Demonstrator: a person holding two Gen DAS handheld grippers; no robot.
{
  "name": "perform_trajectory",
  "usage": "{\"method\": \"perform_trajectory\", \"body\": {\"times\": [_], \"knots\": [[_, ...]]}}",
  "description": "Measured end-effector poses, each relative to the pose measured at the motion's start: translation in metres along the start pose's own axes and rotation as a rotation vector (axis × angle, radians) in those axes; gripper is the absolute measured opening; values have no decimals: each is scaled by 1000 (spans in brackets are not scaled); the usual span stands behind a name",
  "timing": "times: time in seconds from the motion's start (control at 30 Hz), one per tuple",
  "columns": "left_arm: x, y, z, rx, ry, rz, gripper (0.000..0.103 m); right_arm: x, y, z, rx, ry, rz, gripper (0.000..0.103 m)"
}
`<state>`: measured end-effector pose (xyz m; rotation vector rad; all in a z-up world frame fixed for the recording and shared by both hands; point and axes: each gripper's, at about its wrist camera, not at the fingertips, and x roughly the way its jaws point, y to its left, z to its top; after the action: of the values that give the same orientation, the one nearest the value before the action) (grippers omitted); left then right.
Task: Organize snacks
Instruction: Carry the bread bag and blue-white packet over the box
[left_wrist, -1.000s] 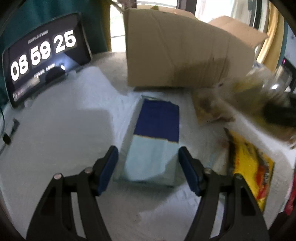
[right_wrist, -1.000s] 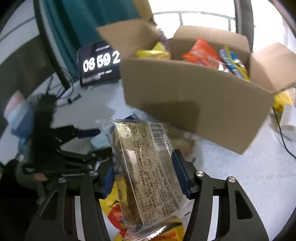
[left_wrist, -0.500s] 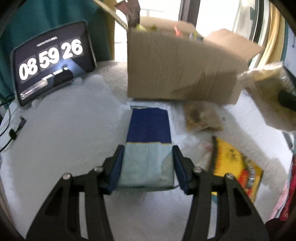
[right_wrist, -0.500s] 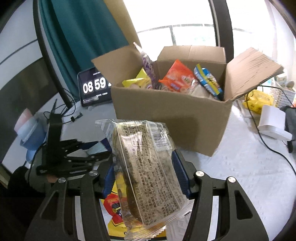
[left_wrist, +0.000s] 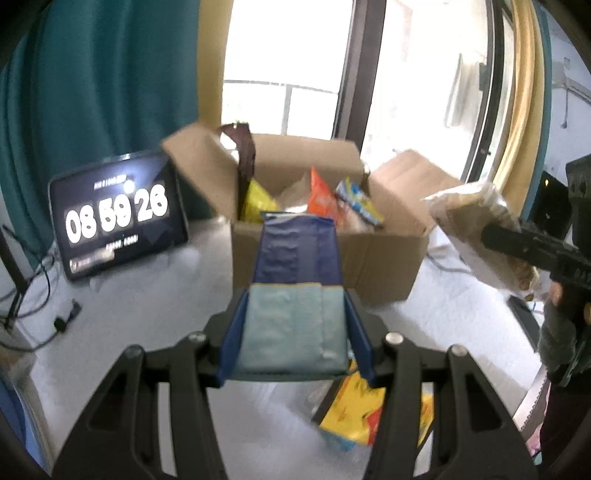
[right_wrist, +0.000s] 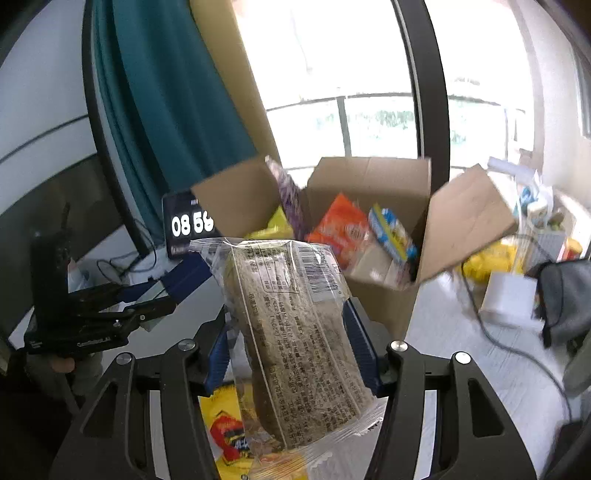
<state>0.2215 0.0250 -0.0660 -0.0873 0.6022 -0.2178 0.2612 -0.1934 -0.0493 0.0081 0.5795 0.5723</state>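
Note:
My left gripper (left_wrist: 293, 336) is shut on a blue and pale-blue snack box (left_wrist: 295, 291), held in the air in front of the open cardboard box (left_wrist: 384, 266). My right gripper (right_wrist: 291, 343) is shut on a clear-wrapped brown bread pack (right_wrist: 295, 332), also lifted, facing the cardboard box (right_wrist: 380, 295). The box holds several snack packs, among them an orange one (right_wrist: 336, 229) and a yellow one (left_wrist: 256, 201). The right gripper with the bread pack (left_wrist: 476, 229) shows at the right of the left wrist view. The left gripper (right_wrist: 173, 291) shows at the left of the right wrist view.
A yellow snack bag (left_wrist: 369, 410) lies on the white table (left_wrist: 122, 332) under the grippers; it also shows in the right wrist view (right_wrist: 225, 424). A tablet clock (left_wrist: 118, 214) stands left of the box. Cables, a white block (right_wrist: 509, 299) and a grey bag (right_wrist: 565, 295) lie right.
My left gripper closed on the blue box and lifted it off the table toward the cardboard box. My right gripper rose with the bread pack.

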Motion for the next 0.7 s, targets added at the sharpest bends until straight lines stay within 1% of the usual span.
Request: {"method": "perform_trajectory", "body": {"times": [0.2,0.43,0.7], "knots": [[3,-15,31,25,-53,-8,52,-8,-8,24,-8,-53,-30,60],[23,-20,67,47,-99,-2,52,-8,-20,53,-9,-105,-84,60],[54,-15,93,43,-111,10,52,3,-34,82,2,-150,-137,60]]}}
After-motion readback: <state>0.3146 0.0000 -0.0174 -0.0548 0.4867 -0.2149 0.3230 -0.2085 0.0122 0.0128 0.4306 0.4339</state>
